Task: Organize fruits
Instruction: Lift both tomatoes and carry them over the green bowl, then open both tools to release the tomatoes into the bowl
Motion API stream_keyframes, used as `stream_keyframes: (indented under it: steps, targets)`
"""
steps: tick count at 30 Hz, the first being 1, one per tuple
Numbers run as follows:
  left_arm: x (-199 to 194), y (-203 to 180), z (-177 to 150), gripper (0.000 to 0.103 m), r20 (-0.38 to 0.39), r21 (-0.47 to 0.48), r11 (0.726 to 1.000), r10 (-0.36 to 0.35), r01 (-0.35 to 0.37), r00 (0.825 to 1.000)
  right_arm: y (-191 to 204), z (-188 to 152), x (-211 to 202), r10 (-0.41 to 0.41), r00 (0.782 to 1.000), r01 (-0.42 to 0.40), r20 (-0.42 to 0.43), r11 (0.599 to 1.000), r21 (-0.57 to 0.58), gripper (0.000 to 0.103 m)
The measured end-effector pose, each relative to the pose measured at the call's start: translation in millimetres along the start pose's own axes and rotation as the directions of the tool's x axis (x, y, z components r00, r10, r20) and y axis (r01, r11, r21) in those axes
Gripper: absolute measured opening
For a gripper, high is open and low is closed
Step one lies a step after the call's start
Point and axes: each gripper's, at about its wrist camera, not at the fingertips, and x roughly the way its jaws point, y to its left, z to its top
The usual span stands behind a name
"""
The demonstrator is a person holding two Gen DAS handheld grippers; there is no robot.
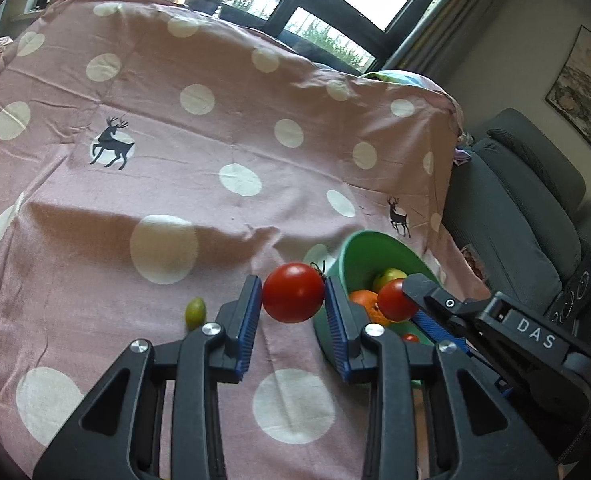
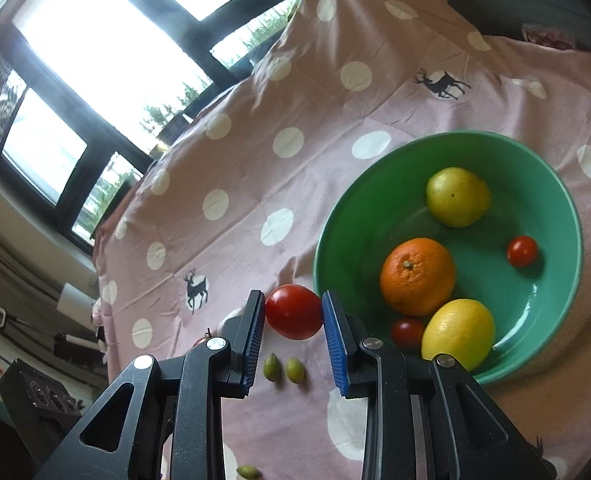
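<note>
Both claws are clamped on red tomatoes: the left claw [image 1: 293, 300] pinches a tomato [image 1: 293, 298] between its blue pads, clear of the pink dotted cloth [image 1: 215, 140] on the desk, and the right claw [image 2: 293, 314] grips another tomato [image 2: 294, 311]. At three o'clock of each sits the green bowl [image 2: 335, 240], holding an orange [image 2: 417, 276], two lemons and small tomatoes. Small green fruits [image 2: 283, 368] lie on the cloth at six o'clock.

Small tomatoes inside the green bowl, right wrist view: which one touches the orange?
The small tomato near the bowl's near rim, wedged between the orange and the yellow lemon. The other small tomato sits alone, touching nothing.
</note>
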Motion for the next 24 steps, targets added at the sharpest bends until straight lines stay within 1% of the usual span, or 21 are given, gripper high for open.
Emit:
stream_keyframes:
  steps: [4,8,11,12,14,15,20,24]
  targets:
    - [1,-21,-7,0.032,-0.015,0.042,0.996,-0.073,0.074,0.997,-16,4,-19,-0.044,0.998,0.042,0.046,0.998,0.036,0.032]
    - [9,-39,-14,0.032,-0.040,0.081,0.991,-0.100,0.103,0.994,-36,7,-32,-0.099,0.993,0.093,0.071,0.992,0.082,0.032]
    - [16,-49,-20,0.032,-0.050,0.113,0.986,-0.118,0.123,0.992,-52,9,-35,-0.150,0.987,0.141,0.060,0.982,0.128,0.032]
    - [19,-51,-22,0.032,-0.054,0.122,0.983,-0.135,0.141,0.989,-57,9,-35,-0.164,0.985,0.154,0.060,0.978,0.139,0.032]
    - [26,-53,-24,0.032,-0.077,0.107,0.977,-0.177,0.185,0.981,-65,10,-35,-0.181,0.982,0.172,0.053,0.973,0.153,0.032]
    - [30,-54,-25,0.032,-0.094,0.098,0.976,-0.187,0.196,0.978,-69,10,-36,-0.186,0.981,0.176,0.049,0.972,0.158,0.032]
    - [44,-62,-30,0.032,-0.127,0.108,0.976,-0.176,0.190,0.976,-76,10,-36,-0.219,0.975,0.209,0.041,0.964,0.162,0.032]
    - [49,-67,-32,0.032,-0.139,0.122,0.971,-0.187,0.204,0.973,-77,10,-34,-0.233,0.972,0.225,0.029,0.961,0.158,0.032]
